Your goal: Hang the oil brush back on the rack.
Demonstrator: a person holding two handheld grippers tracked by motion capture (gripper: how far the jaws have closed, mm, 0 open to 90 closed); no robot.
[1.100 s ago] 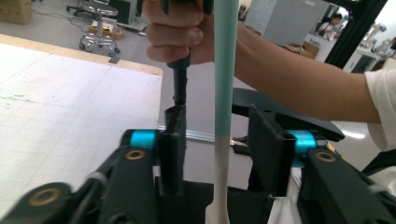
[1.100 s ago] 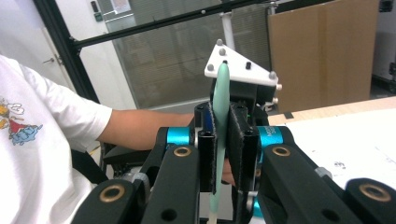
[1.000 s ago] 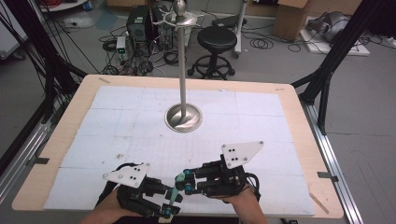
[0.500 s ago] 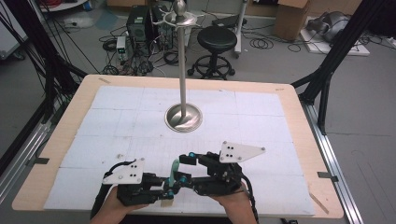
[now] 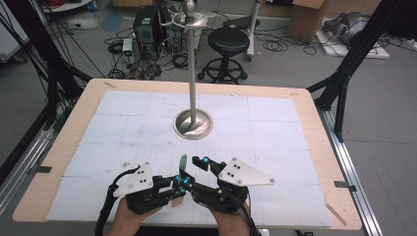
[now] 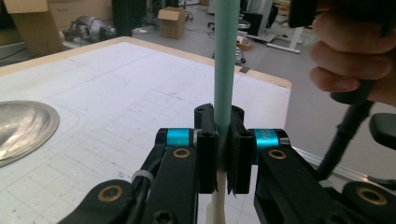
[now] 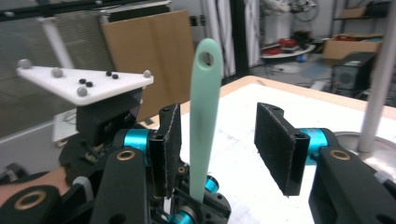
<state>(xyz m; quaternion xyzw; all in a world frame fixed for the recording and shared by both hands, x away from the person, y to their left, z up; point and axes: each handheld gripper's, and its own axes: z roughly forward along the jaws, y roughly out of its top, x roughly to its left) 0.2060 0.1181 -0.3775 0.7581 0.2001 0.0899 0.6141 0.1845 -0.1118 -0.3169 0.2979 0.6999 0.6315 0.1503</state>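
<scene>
Two grippers meet near the table's (image 5: 74,128) front edge. Left gripper (image 6: 223,140) is clamped tight on a mint-green utensil handle (image 6: 226,60), which stands upright with a hanging hole near its tip. Right gripper (image 7: 219,140) has just been opening; its jaws stand apart on either side of the handle without pressing on it. Farther back rises a metal stand (image 5: 193,73).
</scene>
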